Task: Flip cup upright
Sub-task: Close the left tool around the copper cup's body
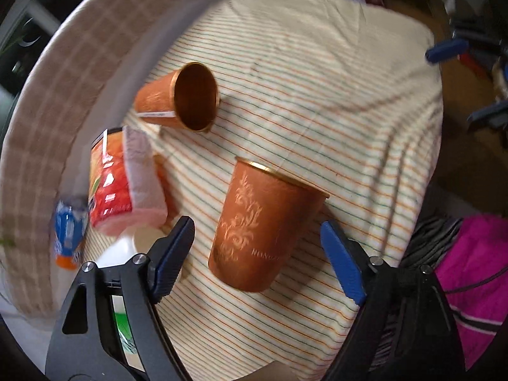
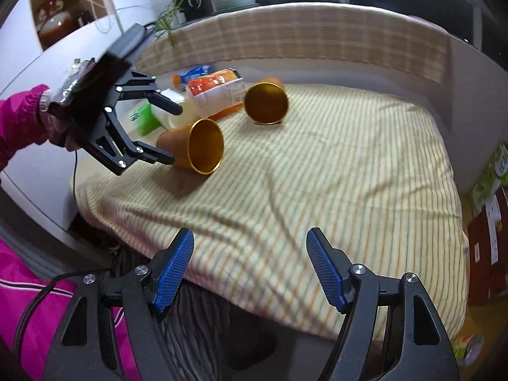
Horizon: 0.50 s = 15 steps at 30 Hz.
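The near copper cup (image 1: 263, 225) lies on its side on the striped desk (image 1: 317, 95), between the left hand-held gripper (image 1: 257, 247) fingers, spread wide (right hand-held gripper (image 2: 250, 266) likewise, empty). Best to close squarely on the cup's mid-body before tilting it up.

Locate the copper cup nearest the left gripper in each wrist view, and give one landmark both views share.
Left wrist view: the near copper cup lies on its side at lower centre, between the open fingers of the left gripper.
Right wrist view: the same cup lies left of centre, mouth toward the camera, just ahead of the left gripper.
Shared landmark: the second copper cup, also on its side, farther back on the striped cloth.
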### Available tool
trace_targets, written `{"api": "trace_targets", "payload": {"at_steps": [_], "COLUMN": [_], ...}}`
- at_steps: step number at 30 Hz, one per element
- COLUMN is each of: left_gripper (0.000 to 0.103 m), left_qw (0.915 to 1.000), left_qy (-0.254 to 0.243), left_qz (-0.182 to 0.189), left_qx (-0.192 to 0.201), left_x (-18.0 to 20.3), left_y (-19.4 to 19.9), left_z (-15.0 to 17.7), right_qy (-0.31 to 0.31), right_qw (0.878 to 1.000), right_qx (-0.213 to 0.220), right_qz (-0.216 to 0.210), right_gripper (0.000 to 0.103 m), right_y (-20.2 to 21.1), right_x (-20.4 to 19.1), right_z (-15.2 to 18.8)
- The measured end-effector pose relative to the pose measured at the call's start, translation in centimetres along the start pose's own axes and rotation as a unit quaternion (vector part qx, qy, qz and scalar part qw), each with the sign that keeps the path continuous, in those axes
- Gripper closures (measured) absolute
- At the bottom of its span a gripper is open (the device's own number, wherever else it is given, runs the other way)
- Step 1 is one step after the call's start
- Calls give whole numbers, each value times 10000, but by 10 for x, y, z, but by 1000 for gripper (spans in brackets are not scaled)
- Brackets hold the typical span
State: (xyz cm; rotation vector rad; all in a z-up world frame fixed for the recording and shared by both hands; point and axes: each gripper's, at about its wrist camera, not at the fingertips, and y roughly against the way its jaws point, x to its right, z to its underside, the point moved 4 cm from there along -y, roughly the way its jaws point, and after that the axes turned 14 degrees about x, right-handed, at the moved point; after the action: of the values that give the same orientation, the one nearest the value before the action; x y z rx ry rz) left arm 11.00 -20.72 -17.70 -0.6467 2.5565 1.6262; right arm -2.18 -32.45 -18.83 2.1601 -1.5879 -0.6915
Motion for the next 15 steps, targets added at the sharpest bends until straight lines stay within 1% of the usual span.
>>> {"api": "trace_targets", "payload": {"at_steps": [4, 7, 9, 11, 15], "left_gripper": [19, 23, 24, 32, 33], "left_qw": [9991, 9981, 9976, 9974, 9985], "left_qy": [-332, -475, -522, -543, -387], "left_qz": [19, 88, 113, 98, 94], "left_qx": [-254, -379, -442, -471, -362], "left_x": [6, 9, 11, 12, 7], "left_y": [-14, -21, -25, -27, -26], "left_z": [-3, -5, -5, -4, -4], "right_qy": [-231, -401, -487, -574, -674], "right_qw": [9997, 9991, 9986, 9980, 9973], "right_qx": [83, 110, 112, 122, 136], "right_qz": [81, 105, 168, 214, 267], "right_gripper": [30, 30, 30, 30, 30], "right_y": [4, 3, 2, 2, 4], "right_x": [10, 19, 23, 27, 32], "right_z": [1, 4, 4, 4, 5]}}
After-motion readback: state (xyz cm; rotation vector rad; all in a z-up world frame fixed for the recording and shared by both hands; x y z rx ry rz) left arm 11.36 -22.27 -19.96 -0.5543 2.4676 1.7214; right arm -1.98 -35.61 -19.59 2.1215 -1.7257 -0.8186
